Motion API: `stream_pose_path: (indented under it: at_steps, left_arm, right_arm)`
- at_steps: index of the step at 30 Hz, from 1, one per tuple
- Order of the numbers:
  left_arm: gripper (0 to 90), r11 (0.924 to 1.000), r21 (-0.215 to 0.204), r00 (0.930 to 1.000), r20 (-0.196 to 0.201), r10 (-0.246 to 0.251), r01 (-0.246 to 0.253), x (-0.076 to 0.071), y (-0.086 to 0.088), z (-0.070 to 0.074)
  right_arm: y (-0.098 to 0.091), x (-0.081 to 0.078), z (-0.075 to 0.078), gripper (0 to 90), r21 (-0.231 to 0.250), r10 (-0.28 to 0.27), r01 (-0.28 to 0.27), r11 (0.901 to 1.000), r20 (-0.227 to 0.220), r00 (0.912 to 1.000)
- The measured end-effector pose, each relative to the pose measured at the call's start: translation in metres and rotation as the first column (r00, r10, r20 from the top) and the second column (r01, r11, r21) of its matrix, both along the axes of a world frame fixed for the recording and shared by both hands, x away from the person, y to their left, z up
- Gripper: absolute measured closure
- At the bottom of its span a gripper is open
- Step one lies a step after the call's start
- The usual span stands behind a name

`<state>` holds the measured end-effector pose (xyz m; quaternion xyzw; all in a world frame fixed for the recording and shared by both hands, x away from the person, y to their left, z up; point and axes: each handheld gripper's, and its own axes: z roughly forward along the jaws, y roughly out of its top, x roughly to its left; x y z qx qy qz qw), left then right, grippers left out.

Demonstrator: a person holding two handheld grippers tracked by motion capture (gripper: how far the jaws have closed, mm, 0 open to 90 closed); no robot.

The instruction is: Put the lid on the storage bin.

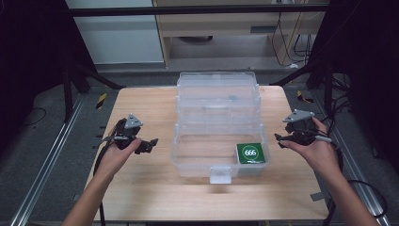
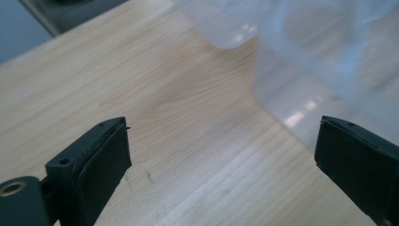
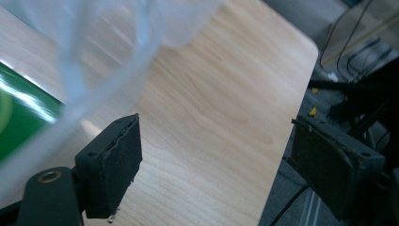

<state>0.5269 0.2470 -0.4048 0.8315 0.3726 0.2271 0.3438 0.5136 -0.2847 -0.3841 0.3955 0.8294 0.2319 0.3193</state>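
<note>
A clear plastic storage box [image 1: 219,157] stands open in the middle of the wooden table [image 1: 146,188], its lid [image 1: 218,94] folded back behind it. A green packet marked 666 [image 1: 251,153] lies in the box's front right corner. My left gripper [image 1: 149,145] hovers left of the box, open, nothing between its jaws; the box wall [image 2: 301,94] shows blurred ahead of it. My right gripper [image 1: 280,140] is held just right of the box, also open and empty. In the right gripper view the green packet [image 3: 21,117] shows through the clear wall [image 3: 94,61].
A white latch tab [image 1: 220,174] sticks out from the box's front. The table's right edge [image 3: 287,117] lies close under the right gripper, with cables and floor beyond. Bare wood surrounds the box at front and left.
</note>
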Motion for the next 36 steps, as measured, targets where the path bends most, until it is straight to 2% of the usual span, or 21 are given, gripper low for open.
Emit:
stream_pose_path:
  at_steps: [1,5,6,7,8,9,10,11,14,15,20,22,23,24,27,28,29,30,33,34,36]
  left_arm:
    - [3.3,0.9985,0.013,0.9985,0.012,-0.053,0.053,-0.01,-0.011,0.017]
    - [3.1,0.9907,0.022,0.9908,0.014,-0.135,0.135,-0.021,-0.025,0.034]
    - [3.6,0.9818,0.055,0.9829,0.017,-0.183,0.182,-0.027,-0.036,0.044]
    - [3.8,0.9818,0.055,0.9829,0.017,-0.183,0.182,-0.027,-0.036,0.044]
    - [4.2,0.9698,0.076,0.9725,0.001,-0.233,0.232,-0.032,-0.046,0.052]
    - [4.4,0.9698,0.076,0.9725,0.001,-0.233,0.232,-0.032,-0.046,0.052]
    - [4.3,0.9572,0.095,0.9618,-0.012,-0.274,0.273,-0.034,-0.057,0.058]
    - [4.3,0.9572,0.095,0.9618,-0.012,-0.274,0.273,-0.034,-0.057,0.058]
    - [4.3,0.9402,0.132,0.9491,-0.022,-0.314,0.314,-0.034,-0.073,0.061]
    - [4.3,0.9322,0.144,0.943,-0.026,-0.332,0.332,-0.034,-0.079,0.061]
    - [4.4,0.9117,0.162,0.9258,-0.048,-0.375,0.378,-0.036,-0.098,0.056]
    - [4.3,0.8998,0.174,0.9164,-0.061,-0.396,0.4,-0.037,-0.105,0.053]
    - [4.4,0.8925,0.184,0.9111,-0.066,-0.407,0.412,-0.037,-0.109,0.052]
    - [4.6,0.8804,0.194,0.9014,-0.076,-0.426,0.433,-0.038,-0.114,0.05]
    - [5.3,0.8705,0.197,0.8925,-0.089,-0.442,0.451,-0.039,-0.118,0.049]
    - [6.0,0.8598,0.204,0.8837,-0.104,-0.456,0.468,-0.04,-0.121,0.048]
    - [6.5,0.8534,0.209,0.8785,-0.11,-0.465,0.478,-0.041,-0.123,0.048]
    - [7.2,0.8502,0.21,0.8757,-0.112,-0.47,0.483,-0.041,-0.124,0.047]
    - [7.6,0.8464,0.205,0.8708,-0.121,-0.476,0.492,-0.042,-0.127,0.047]
    - [8.2,0.8419,0.207,0.8668,-0.125,-0.483,0.499,-0.042,-0.128,0.046]
    - [8.3,0.8359,0.207,0.8612,-0.128,-0.492,0.508,-0.042,-0.131,0.045]
  right_arm:
    - [0.004,0.001,0.011,20.7,-0.008,0.02,-0.02,0.9998,0.0,0.9998]
    - [0.014,0.005,0.04,25.4,-0.007,0.079,-0.079,0.9969,0.0,0.9969]
    - [0.018,0.007,0.048,26.8,-0.018,0.097,-0.097,0.9951,0.005,0.9952]
    - [0.018,0.007,0.048,26.8,-0.018,0.097,-0.097,0.9951,0.005,0.9952]
    - [0.022,0.01,0.061,30.3,-0.034,0.127,-0.126,0.9914,0.013,0.9919]
    - [0.022,0.01,0.061,30.3,-0.034,0.127,-0.126,0.9914,0.013,0.9919]
    - [0.028,0.015,0.072,34.2,-0.044,0.168,-0.168,0.9848,0.005,0.9857]
    - [0.031,0.017,0.077,36.5,-0.052,0.189,-0.189,0.9806,-0.002,0.9819]
    - [0.039,0.021,0.084,40.5,-0.079,0.226,-0.226,0.9709,-0.011,0.9741]
    - [0.049,0.026,0.092,46.4,-0.111,0.267,-0.267,0.9572,-0.018,0.9636]
    - [0.068,0.035,0.098,53.7,-0.15,0.328,-0.329,0.9322,-0.037,0.9441]
    - [0.08,0.041,0.099,55.8,-0.191,0.357,-0.362,0.9123,-0.062,0.932]
    - [0.091,0.046,0.098,57.5,-0.231,0.387,-0.395,0.8893,-0.078,0.9187]
    - [0.096,0.049,0.098,57.9,-0.246,0.396,-0.405,0.8806,-0.086,0.9141]
    - [0.105,0.055,0.097,59.1,-0.268,0.415,-0.426,0.8642,-0.1,0.9044]
    - [0.113,0.061,0.095,59.3,-0.304,0.431,-0.446,0.8418,-0.12,0.8945]
    - [0.116,0.064,0.095,59.3,-0.32,0.438,-0.455,0.8309,-0.128,0.8897]
    - [0.12,0.067,0.094,59.2,-0.338,0.449,-0.471,0.8151,-0.144,0.8817]
    - [0.125,0.072,0.092,59.3,-0.343,0.453,-0.484,0.805,-0.171,0.8749]
    - [0.13,0.076,0.09,60.9,-0.357,0.466,-0.505,0.7853,-0.196,0.8627]
    - [0.131,0.079,0.088,61.5,-0.36,0.473,-0.516,0.7772,-0.207,0.8566]
